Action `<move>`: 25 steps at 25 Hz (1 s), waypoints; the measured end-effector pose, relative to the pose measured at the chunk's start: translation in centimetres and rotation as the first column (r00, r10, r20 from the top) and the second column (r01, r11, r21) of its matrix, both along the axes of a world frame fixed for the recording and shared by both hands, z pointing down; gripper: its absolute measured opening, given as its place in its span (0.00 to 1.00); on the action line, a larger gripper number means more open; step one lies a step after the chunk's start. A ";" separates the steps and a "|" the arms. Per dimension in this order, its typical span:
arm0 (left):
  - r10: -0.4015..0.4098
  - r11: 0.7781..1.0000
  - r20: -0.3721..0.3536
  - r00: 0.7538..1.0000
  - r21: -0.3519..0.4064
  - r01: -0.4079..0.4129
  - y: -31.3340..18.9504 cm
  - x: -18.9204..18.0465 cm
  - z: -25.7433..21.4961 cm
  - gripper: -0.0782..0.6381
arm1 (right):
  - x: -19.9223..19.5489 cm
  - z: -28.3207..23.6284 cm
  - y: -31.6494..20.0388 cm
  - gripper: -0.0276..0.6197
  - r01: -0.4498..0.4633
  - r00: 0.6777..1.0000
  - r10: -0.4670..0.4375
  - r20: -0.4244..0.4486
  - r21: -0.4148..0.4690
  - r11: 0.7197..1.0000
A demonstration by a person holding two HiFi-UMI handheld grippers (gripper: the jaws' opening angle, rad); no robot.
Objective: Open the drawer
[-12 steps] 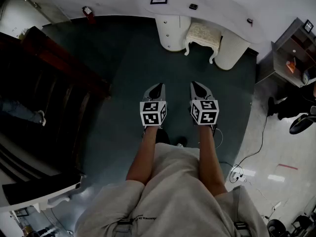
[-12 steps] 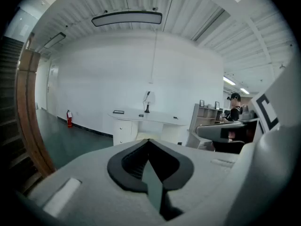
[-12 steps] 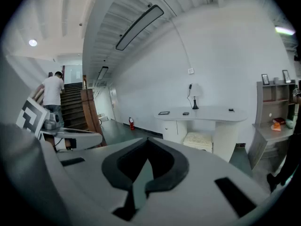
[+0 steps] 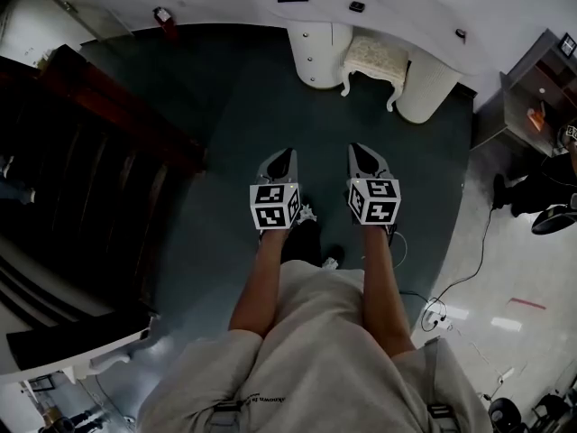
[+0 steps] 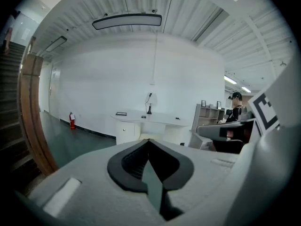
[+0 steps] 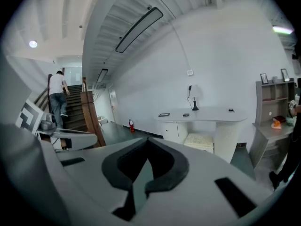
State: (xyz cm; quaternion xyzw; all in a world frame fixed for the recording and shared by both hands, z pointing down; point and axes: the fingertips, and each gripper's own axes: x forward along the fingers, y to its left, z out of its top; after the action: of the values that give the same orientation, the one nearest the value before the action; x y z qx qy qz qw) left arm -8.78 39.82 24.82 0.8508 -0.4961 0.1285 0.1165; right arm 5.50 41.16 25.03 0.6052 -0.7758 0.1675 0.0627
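The white desk [image 4: 424,12] stands far ahead against the wall, and its rounded drawer cabinet [image 4: 315,54] with small knobs is shut. It also shows small in the left gripper view as the cabinet [image 5: 126,132], and in the right gripper view as the cabinet [image 6: 172,130]. My left gripper [image 4: 287,156] and right gripper [image 4: 355,150] are held side by side over the dark floor, well short of the desk. Both are shut with nothing between the jaws, as the left gripper [image 5: 149,141] and the right gripper [image 6: 147,140] show in their own views.
A cushioned stool [image 4: 373,59] sits under the desk beside the cabinet. A staircase with a wooden banister [image 4: 117,106] runs along the left; a person [image 6: 58,98] climbs it. A shelf unit [image 4: 532,93] and a seated person [image 4: 541,192] are at right. A cable [image 4: 455,282] lies on the floor.
A foot has stepped forward under the left gripper and the head view has shifted slightly. Both grippers stay shut and side by side.
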 end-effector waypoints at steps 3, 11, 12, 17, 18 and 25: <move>-0.016 1.000 -0.010 1.000 0.002 0.016 -0.9 -0.6 -0.2 0.12 | -0.2 -0.2 -0.6 0.07 0.010 1.000 -0.009 0.030 -0.005 1.000; -0.053 0.998 -0.071 0.996 -0.022 0.051 -4.6 -0.5 0.4 0.12 | 0.7 -0.1 -3.6 0.07 -0.004 1.000 0.004 0.002 -0.009 1.000; -0.055 0.998 -0.079 0.995 -0.027 0.053 -5.1 -0.4 0.6 0.12 | 0.9 -0.1 -4.3 0.07 -0.003 1.000 0.003 -0.001 -0.010 1.000; -0.060 0.997 -0.067 0.996 -0.048 0.057 -8.3 -0.5 1.5 0.12 | 1.4 0.1 -7.3 0.07 0.000 1.000 0.000 0.001 -0.011 1.000; -0.061 0.997 -0.063 0.996 -0.047 0.058 -9.0 -0.5 1.4 0.12 | 1.4 0.2 -8.0 0.07 -0.002 1.000 0.002 0.003 -0.017 1.000; -0.074 0.996 -0.060 0.995 -0.045 0.072 -14.9 0.1 1.4 0.12 | 1.3 1.2 -13.0 0.07 0.015 1.000 -0.016 -0.020 -0.043 0.999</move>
State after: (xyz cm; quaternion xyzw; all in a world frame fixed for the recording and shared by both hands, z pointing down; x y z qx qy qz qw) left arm -8.71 24.94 26.20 0.8329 -0.5202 0.1085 0.1545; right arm 6.81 28.20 26.19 0.5993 -0.7760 0.1775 0.0850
